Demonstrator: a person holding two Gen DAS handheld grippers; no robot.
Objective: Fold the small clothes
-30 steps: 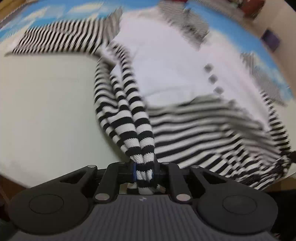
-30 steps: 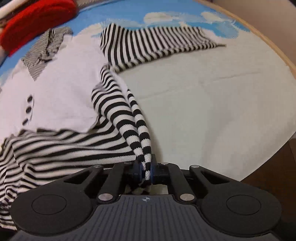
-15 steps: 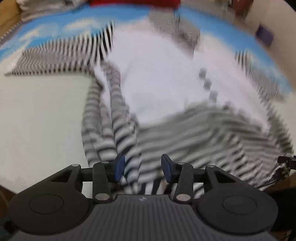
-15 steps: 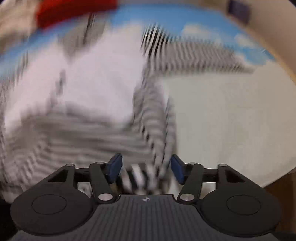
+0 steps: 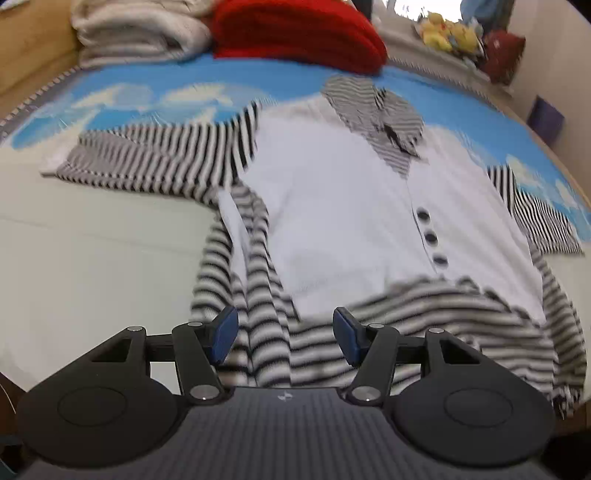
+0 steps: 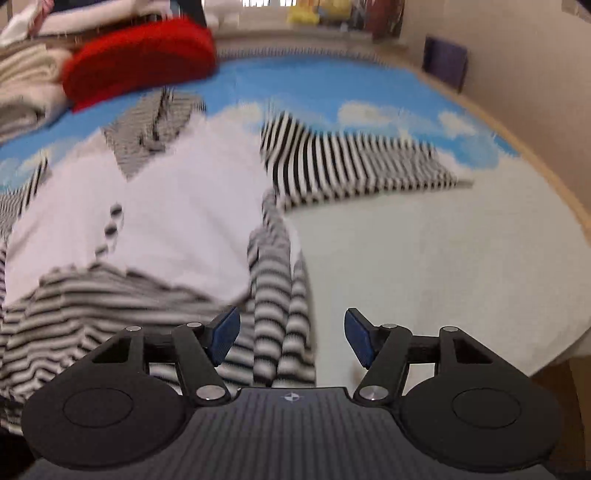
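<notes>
A small garment [image 5: 332, 221] with a white front, dark buttons and black-and-white striped sleeves and hem lies spread on the bed. Its striped sleeve [image 5: 155, 162] reaches left in the left wrist view, and the other sleeve [image 6: 354, 166] reaches right in the right wrist view. My left gripper [image 5: 284, 334] hovers above the striped bottom edge; its jaws are opening and the pads press on nothing. My right gripper [image 6: 291, 336] hangs over the bunched striped side fold [image 6: 280, 295], its jaws also opening, with cloth lying loose below them.
A red folded item [image 5: 295, 33] and a cream pile [image 5: 136, 29] sit at the far end of the bed. The blue cloud-print cover [image 6: 369, 92] and a pale sheet [image 6: 443, 266] lie under the garment. A wooden bed edge [image 6: 546, 177] runs along the right.
Both grippers let go of the striped hem corners they were pinching and their jaws spread apart. Both have lifted and tilted up, so the far end of the bed has come into view.
</notes>
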